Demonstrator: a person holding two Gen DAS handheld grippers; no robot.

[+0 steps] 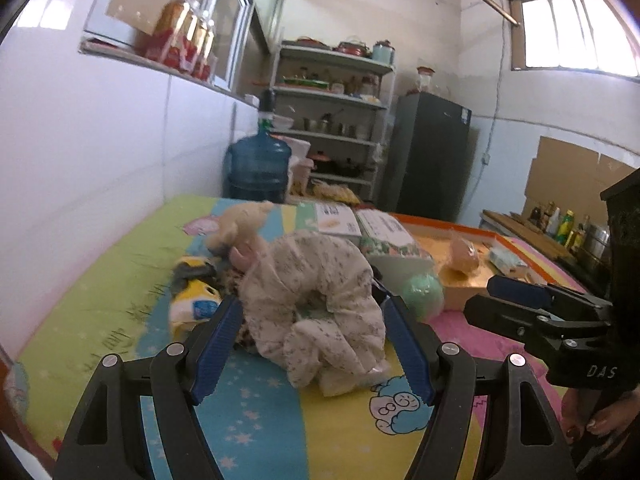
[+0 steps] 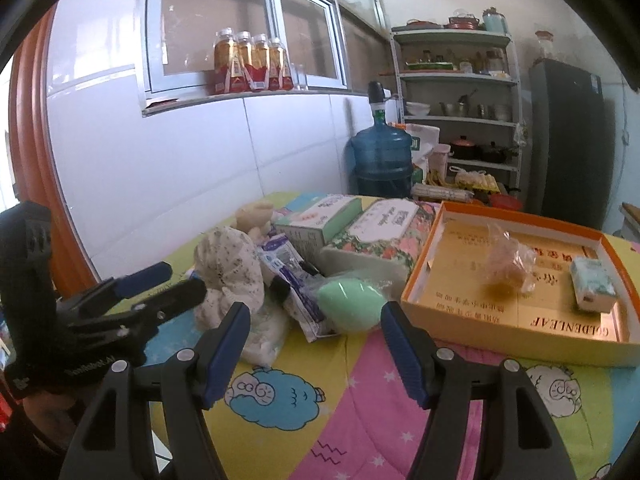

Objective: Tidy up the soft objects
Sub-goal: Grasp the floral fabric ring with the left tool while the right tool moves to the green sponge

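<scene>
On the cartoon bedspread (image 1: 280, 412) lies a pile of soft things. A floral cloth ring (image 1: 312, 292) sits between the fingertips of my left gripper (image 1: 312, 320), which is open, a pad on either side of the cloth. Behind the ring are a beige plush toy (image 1: 240, 220) and a yellow plush (image 1: 196, 300). My right gripper (image 2: 316, 320) is open just short of a green egg-shaped sponge (image 2: 348, 304) and a blue-and-white wrapped packet (image 2: 292, 280). The orange box (image 2: 516, 328) holds a bagged brown item (image 2: 508, 268) and a small tissue pack (image 2: 592, 288).
Two tissue packs (image 2: 316, 220) (image 2: 384, 236) lie behind the pile. A white tiled wall (image 1: 100, 140) runs along the bed's left side. Past the bed stand a blue water jug (image 1: 258, 164), a shelf (image 1: 332, 120) and a dark fridge (image 1: 428, 156).
</scene>
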